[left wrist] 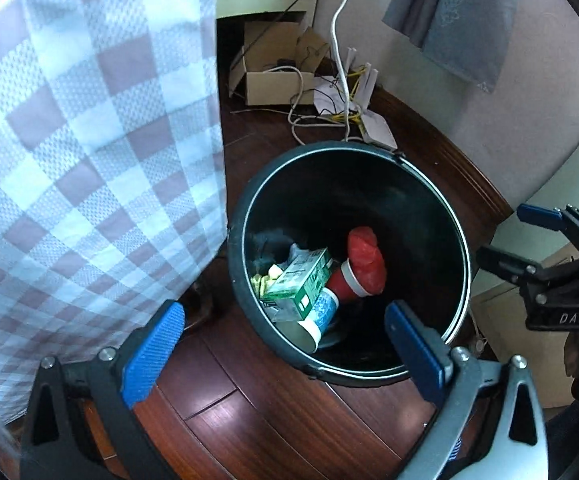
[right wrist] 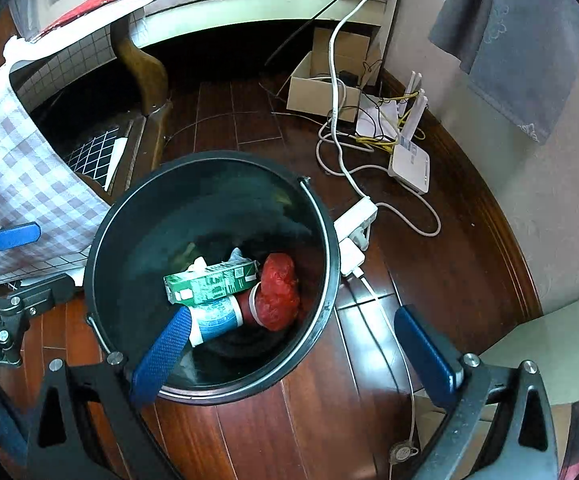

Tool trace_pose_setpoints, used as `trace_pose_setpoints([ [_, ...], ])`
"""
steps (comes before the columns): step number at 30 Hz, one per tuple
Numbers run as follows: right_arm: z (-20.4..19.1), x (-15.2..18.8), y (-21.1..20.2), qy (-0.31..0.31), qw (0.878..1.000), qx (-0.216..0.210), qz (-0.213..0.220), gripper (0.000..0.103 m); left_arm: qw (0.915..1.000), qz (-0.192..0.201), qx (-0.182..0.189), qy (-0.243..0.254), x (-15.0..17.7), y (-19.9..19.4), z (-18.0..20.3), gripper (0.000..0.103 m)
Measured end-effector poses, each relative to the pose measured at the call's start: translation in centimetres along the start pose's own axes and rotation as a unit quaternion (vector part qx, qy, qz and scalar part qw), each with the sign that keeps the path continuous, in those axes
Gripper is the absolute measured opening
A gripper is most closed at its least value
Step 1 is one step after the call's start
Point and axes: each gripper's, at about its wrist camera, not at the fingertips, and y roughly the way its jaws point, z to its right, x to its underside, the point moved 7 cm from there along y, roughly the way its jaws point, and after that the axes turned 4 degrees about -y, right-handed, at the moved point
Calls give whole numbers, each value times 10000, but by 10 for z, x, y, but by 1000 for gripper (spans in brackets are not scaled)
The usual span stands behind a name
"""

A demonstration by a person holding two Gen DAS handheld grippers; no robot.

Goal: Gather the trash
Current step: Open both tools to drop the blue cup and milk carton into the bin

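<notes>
A black round bin (left wrist: 245,240) stands on the dark wood floor; it also shows in the right wrist view (right wrist: 101,240). Inside lie a green carton (left wrist: 301,280) (right wrist: 209,282), a blue-and-white cup (left wrist: 321,316) (right wrist: 217,318), a red cup (left wrist: 343,282) and a crumpled red bag (left wrist: 367,260) (right wrist: 279,292). My left gripper (left wrist: 285,328) is open and empty, over the bin's near rim. My right gripper (right wrist: 293,340) is open and empty above the bin, and shows at the right edge of the left wrist view (left wrist: 505,236).
A checked cloth (left wrist: 89,140) hangs close at the left of the bin. A cardboard box (right wrist: 321,88), white cables (right wrist: 341,160), a power strip (right wrist: 355,220) and a router (right wrist: 409,164) lie on the floor behind. A grey curtain (right wrist: 521,40) hangs by the wall.
</notes>
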Motion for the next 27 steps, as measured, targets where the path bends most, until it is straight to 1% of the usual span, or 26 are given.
trace_pose_setpoints([
  [7, -7, -1, -12, -2, 9999, -21, 123, 102, 9999, 104, -16, 43, 0, -12, 1, 101],
  [11, -5, 1, -21, 188, 9996, -48, 198, 102, 9999, 158, -37, 40, 1, -21, 2, 101],
  [17, -11, -1, -40, 227, 9990, -87, 375, 102, 9996, 256, -117, 27, 4, -34, 2, 101],
  [22, -24, -3, -52, 219, 9986, -143, 466, 102, 9991, 375, -178, -33, 7, -50, -4, 101],
  [27, -42, -8, -68, 187, 9974, -282, 643, 102, 9982, 469, -315, -191, 13, -67, -20, 101],
])
